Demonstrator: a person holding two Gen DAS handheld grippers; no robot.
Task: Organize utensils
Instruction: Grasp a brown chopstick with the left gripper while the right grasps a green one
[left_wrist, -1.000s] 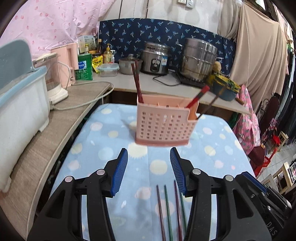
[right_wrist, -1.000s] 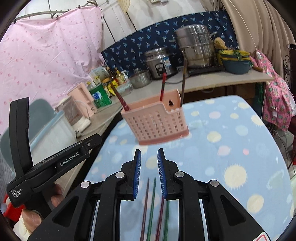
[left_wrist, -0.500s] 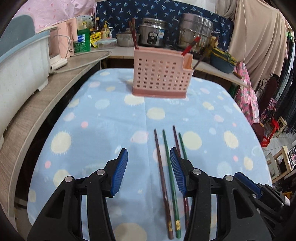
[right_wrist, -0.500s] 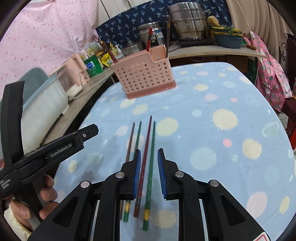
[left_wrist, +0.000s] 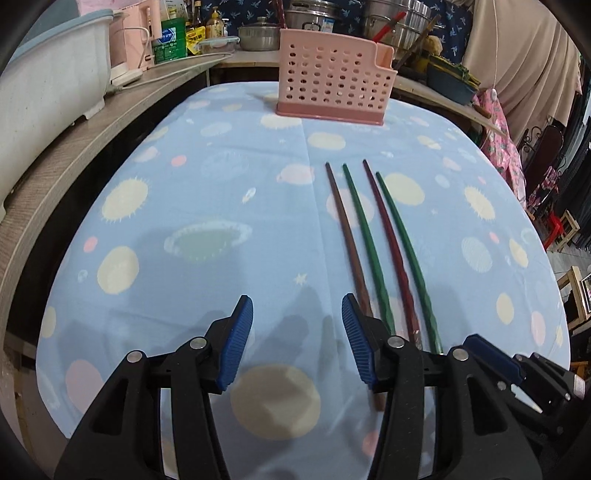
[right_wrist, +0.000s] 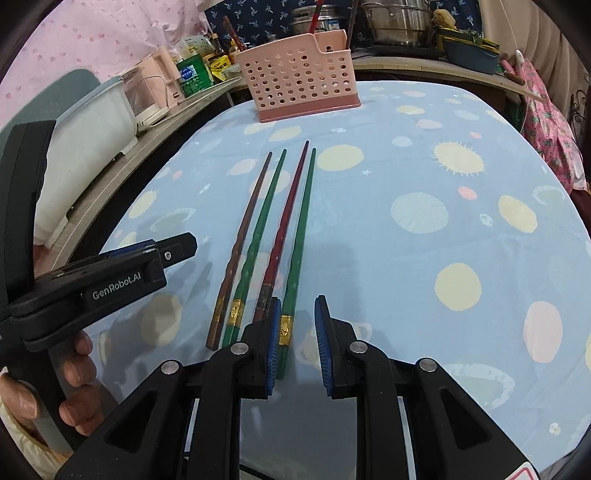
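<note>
My right tool (right_wrist: 297, 341) hangs narrowly parted over the rightmost green chopstick (right_wrist: 300, 236) on the worktop; my left tool (left_wrist: 297, 341) gapes wide and empty — I'd straddle only that stick's near end.

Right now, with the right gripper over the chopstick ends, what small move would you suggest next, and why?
Probably lower the right gripper and close on the rightmost green chopstick. Its jaws stand open, the gold-banded end lies between them beside the left pad, and the pink basket waits beyond.
</note>
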